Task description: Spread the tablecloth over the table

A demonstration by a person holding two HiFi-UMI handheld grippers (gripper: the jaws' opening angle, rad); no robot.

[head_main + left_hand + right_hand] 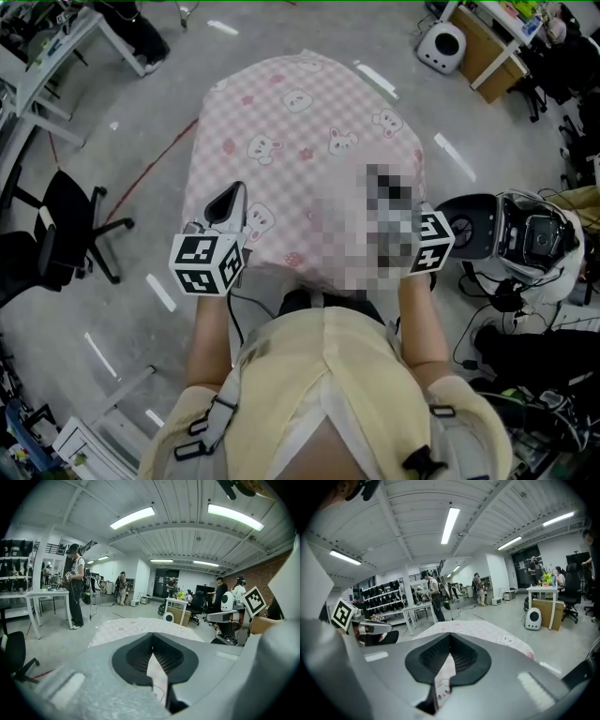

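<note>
A pink checked tablecloth (309,141) with cartoon bear prints lies draped over the table, which it hides entirely. My left gripper (230,208) is at the cloth's near left corner, shut on the hem. In the left gripper view the jaws (152,644) meet with a strip of cloth (158,679) pinched between them. My right gripper (419,234) is at the near right corner, partly behind a mosaic patch. Its own view shows the jaws (450,645) shut on a fold of the tablecloth (442,679). The rest of the cloth (483,630) stretches away ahead.
A black office chair (66,230) stands at the left, and a red cable (150,169) runs along the floor. Black equipment (525,234) sits at the right. A white round device (442,45) and a cardboard box (487,47) are far right. People stand at desks behind.
</note>
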